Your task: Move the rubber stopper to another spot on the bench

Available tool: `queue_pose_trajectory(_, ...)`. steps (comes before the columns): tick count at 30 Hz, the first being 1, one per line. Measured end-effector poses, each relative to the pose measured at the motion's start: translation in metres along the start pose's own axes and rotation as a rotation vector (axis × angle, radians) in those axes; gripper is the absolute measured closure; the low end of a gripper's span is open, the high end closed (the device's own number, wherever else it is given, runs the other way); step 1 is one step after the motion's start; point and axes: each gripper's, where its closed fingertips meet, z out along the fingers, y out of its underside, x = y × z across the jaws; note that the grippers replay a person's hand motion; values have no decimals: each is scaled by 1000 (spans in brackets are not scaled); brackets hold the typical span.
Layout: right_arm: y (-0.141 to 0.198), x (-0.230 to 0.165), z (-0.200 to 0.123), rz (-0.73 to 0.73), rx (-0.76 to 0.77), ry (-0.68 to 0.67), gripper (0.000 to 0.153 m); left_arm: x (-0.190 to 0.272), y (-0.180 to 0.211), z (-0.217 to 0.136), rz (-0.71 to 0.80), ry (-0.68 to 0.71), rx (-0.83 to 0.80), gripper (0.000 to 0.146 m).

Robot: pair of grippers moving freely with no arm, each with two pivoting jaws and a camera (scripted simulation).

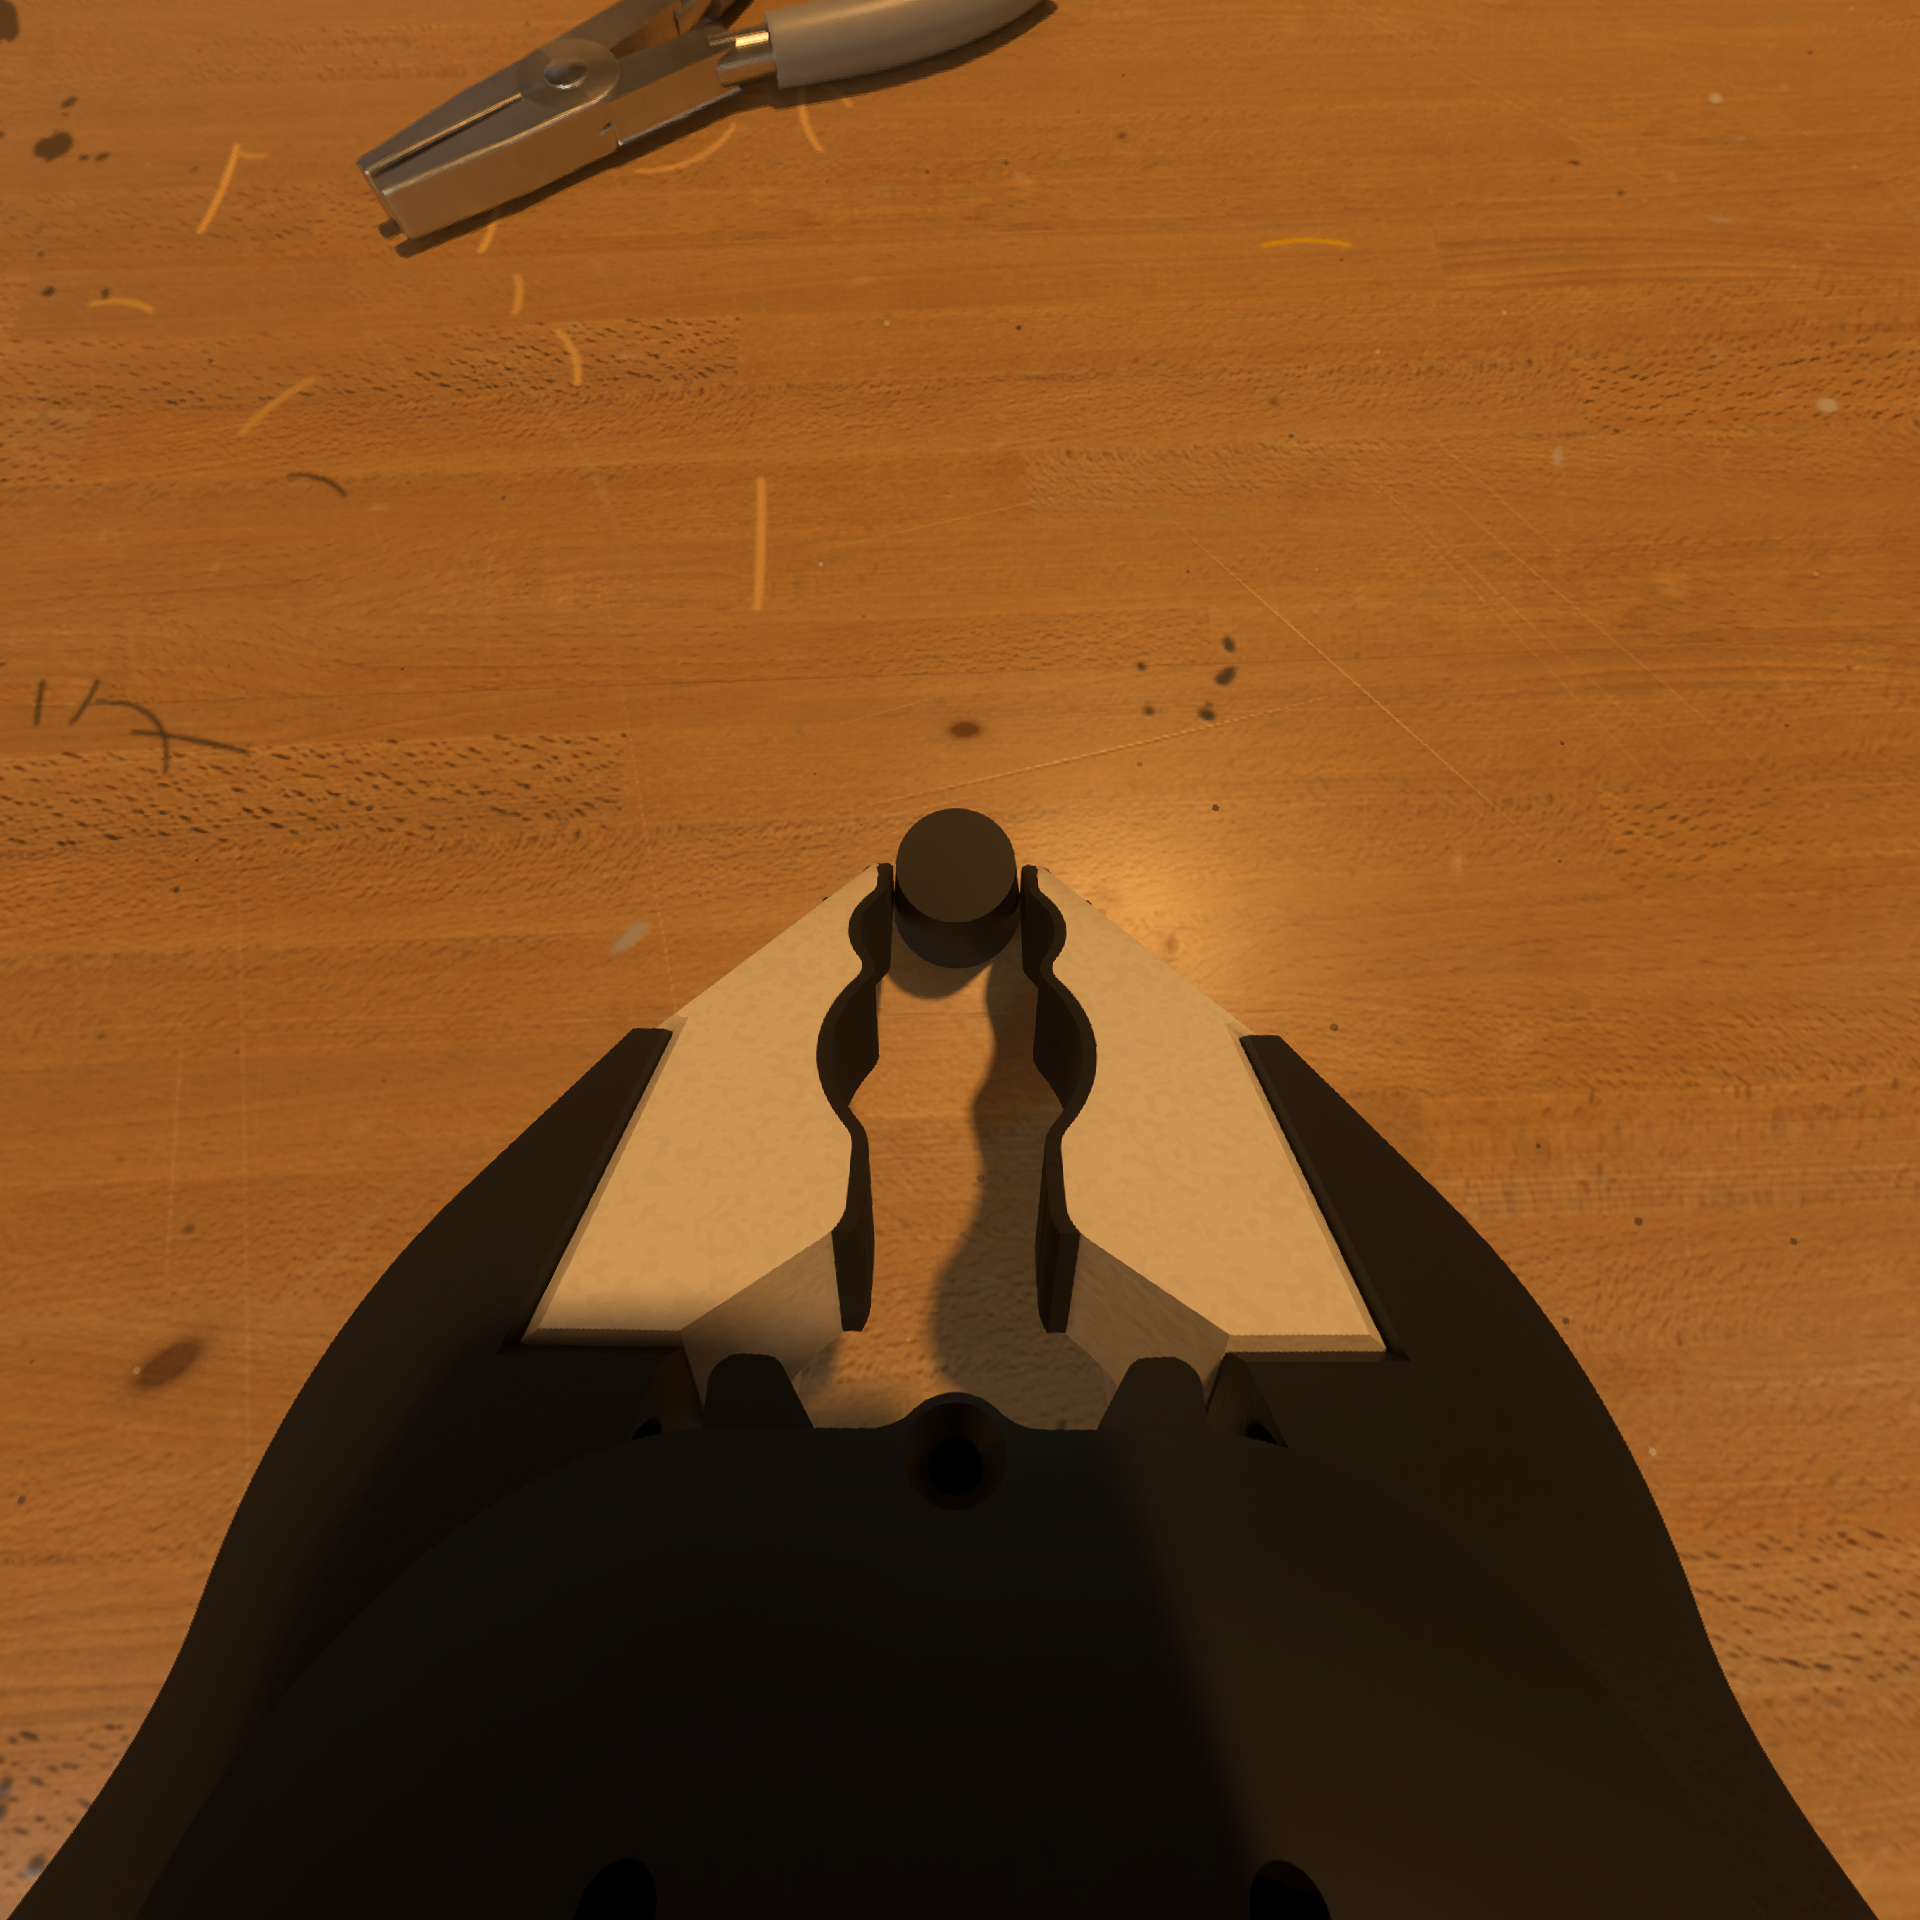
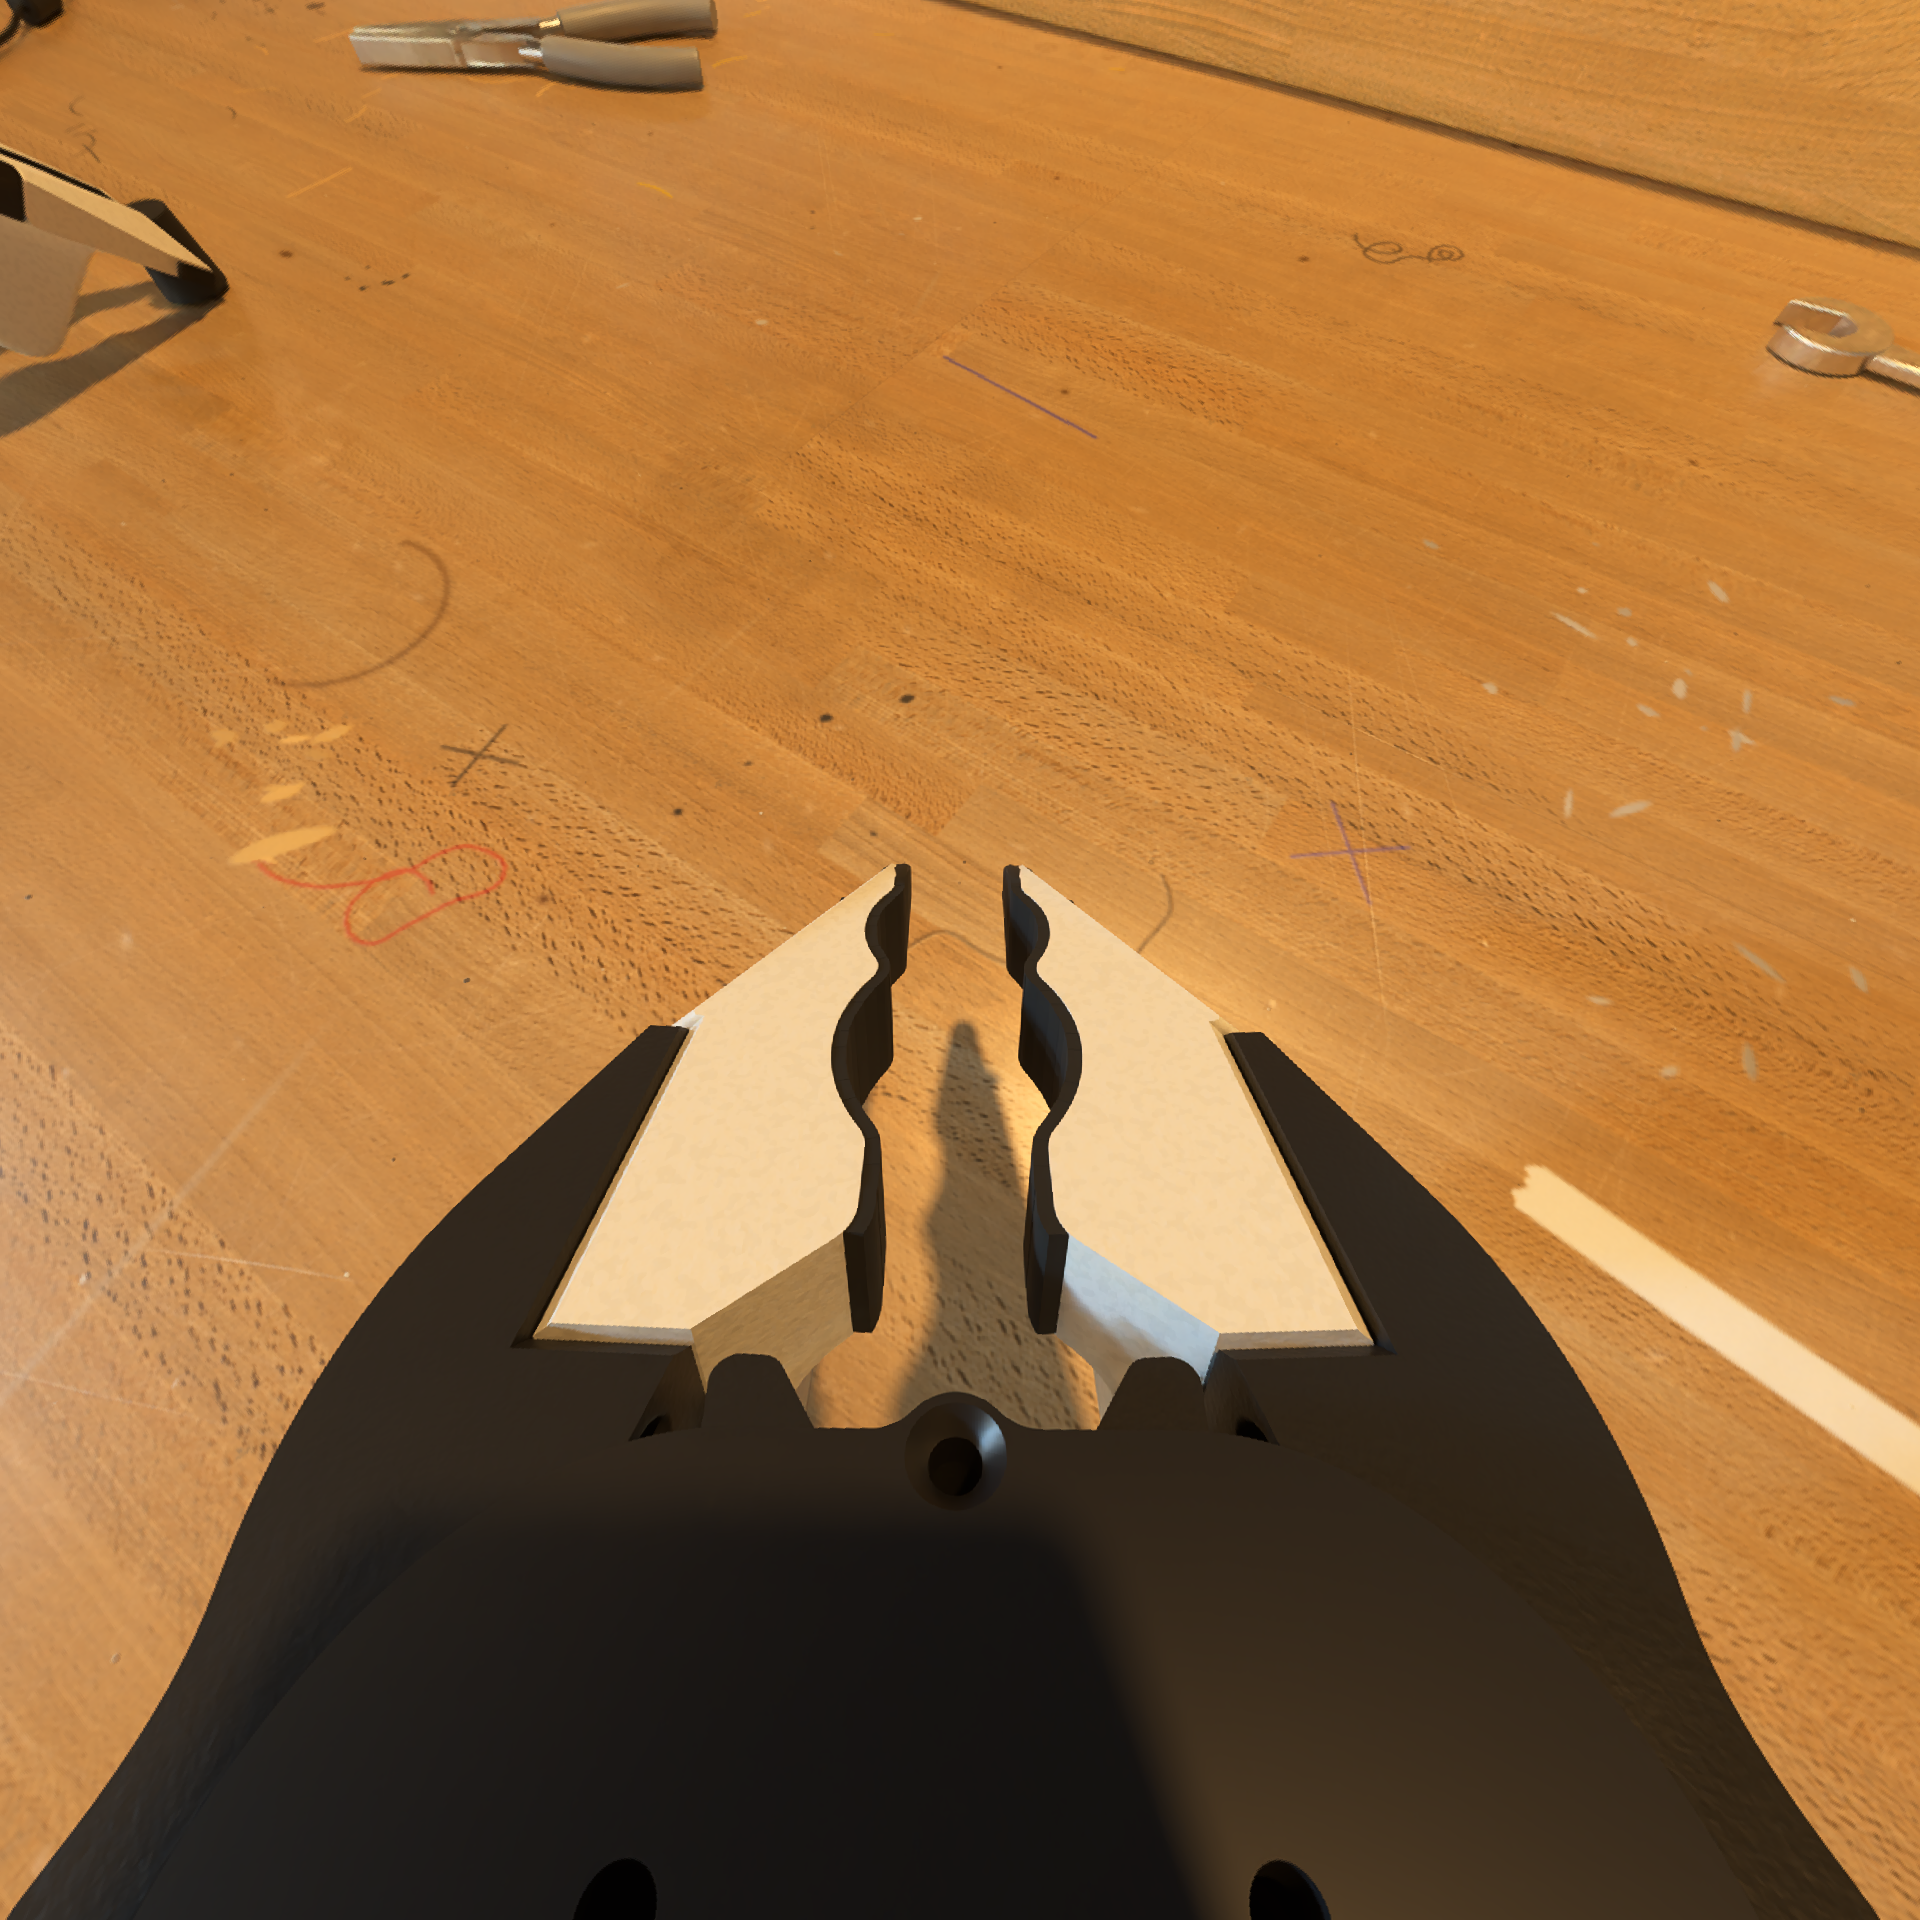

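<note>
A dark grey round rubber stopper [image 1: 954, 868] stands upright on the wooden bench [image 1: 1351, 520], seen in the left wrist view. My left gripper [image 1: 956, 894] has its two fingertips pressed against the stopper's sides, shut on it low over the bench. The left gripper also shows at the far left of the right wrist view [image 2: 187, 275], tip down near the bench; the stopper is hidden there. My right gripper [image 2: 956, 883] hovers over bare bench, jaws parted with nothing between them.
Grey-handled flat-nose pliers [image 1: 582, 114] lie ahead and left of the left gripper, and also show in the right wrist view [image 2: 540, 47]. A silver wrench head [image 2: 1834, 338] lies far right. A pale tape strip [image 2: 1714, 1320] lies at the right. A wooden board [image 2: 1558, 83] borders the back.
</note>
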Motion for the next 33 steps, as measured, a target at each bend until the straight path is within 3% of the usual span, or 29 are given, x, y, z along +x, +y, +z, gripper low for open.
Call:
queue_pose_trajectory(6, 1, 0, 2, -12, -12, 7, 135, 21, -18, -17, 26, 69, 79, 122)
queue_pose_trajectory(9, -2, 3, -1, 16, 9, 11, 135, 111, -48, -72, 195, 359, 266, 122)
queue_pose_trajectory(12, -7, 5, -6, 44, 55, 6, 135, 235, -17, -125, 441, 797, 217, 122)
queue_pose_trajectory(13, -8, 6, -7, 53, 66, 0, 135, 265, 2, -132, 521, 876, 174, 122)
queue_pose_trajectory(17, -12, 5, -12, 65, 106, -19, 135, 317, 61, -127, 762, 885, 70, 122)
queue_pose_trajectory(21, -14, 3, -14, 63, 120, -31, 135, 341, 89, -135, 766, 991, -34, 122)
queue_pose_trajectory(26, -14, 2, -14, 67, 119, -42, 135, 369, 93, -142, 780, 984, 0, 122)
queue_pose_trajectory(30, -14, 2, -14, 75, 125, -53, 135, 379, 89, -126, 771, 891, -42, 122)
queue_pose_trajectory(33, -15, 1, -16, 79, 134, -60, 135, 378, 95, -122, 768, 896, -68, 122)
